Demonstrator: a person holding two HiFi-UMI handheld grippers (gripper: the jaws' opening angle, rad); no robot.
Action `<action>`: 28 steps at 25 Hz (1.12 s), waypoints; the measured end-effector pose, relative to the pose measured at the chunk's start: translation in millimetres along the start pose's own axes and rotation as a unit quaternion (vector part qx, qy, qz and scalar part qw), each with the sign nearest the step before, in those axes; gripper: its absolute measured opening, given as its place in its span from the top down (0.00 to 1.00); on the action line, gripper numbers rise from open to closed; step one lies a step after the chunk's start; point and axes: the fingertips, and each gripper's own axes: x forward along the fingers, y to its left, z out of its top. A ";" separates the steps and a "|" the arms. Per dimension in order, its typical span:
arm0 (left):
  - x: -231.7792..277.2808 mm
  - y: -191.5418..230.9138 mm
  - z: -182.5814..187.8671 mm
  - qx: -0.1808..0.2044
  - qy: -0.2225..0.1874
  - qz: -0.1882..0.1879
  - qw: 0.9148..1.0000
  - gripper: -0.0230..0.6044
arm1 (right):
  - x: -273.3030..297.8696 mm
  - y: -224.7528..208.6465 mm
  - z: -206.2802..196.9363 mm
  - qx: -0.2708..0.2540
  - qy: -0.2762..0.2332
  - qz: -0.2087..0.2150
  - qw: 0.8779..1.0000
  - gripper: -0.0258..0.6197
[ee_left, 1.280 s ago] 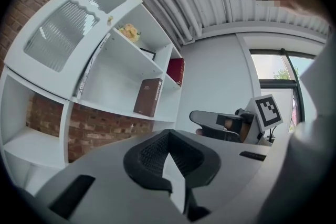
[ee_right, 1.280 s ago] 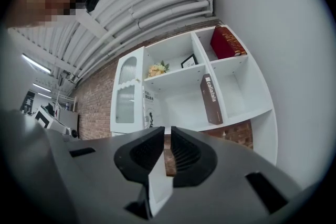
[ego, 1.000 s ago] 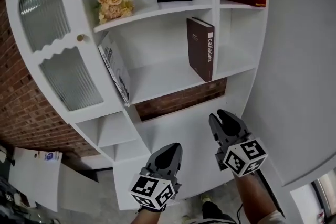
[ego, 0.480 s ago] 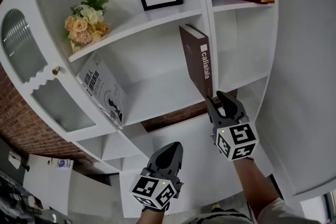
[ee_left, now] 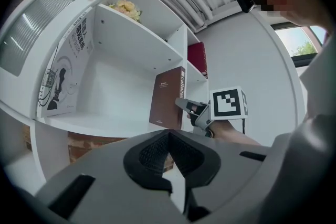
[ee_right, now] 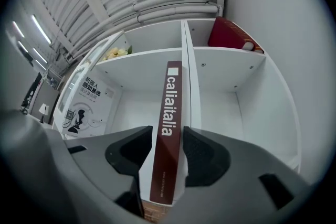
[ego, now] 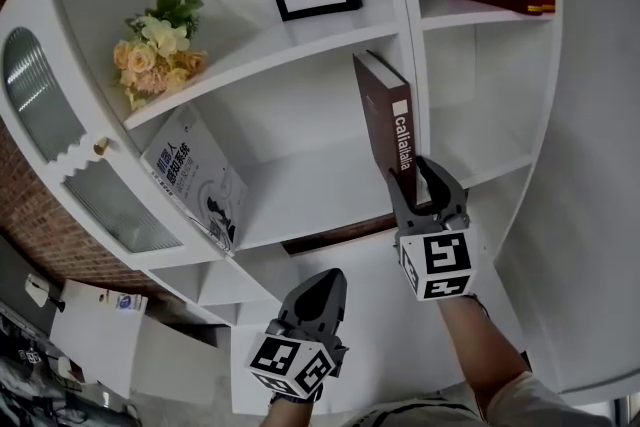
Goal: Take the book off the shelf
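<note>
Our right gripper (ego: 420,187) has its jaws spread wide, one on each side of the spine of the tall dark brown hardcover book (ee_right: 167,113). Both pads sit just beside its covers, and we cannot tell whether they press. The book stands upright on the white shelf-board counter (ego: 300,190), at the right end of its compartment, just beside the white upright divider (ego: 412,45). A gap shows between its top edge and the board above. To its left the counter runs open as far as a white paperback with black print (ego: 195,177), which leans at the far wall. Our left gripper (ee_left: 169,136) hangs lower, well apart from the shelf front, jaws together with nothing between them.
</note>
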 end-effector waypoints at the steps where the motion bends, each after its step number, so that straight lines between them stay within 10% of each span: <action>1: 1.6 1.1 0.3 0.000 0.000 0.002 1.000 0.95 | 0.8 1.4 1.3 -0.003 -0.001 0.000 1.000 0.70; 28: 12.1 6.4 1.8 -0.006 0.003 0.017 1.000 0.95 | 6.2 12.1 0.4 0.018 0.051 0.016 0.998 0.72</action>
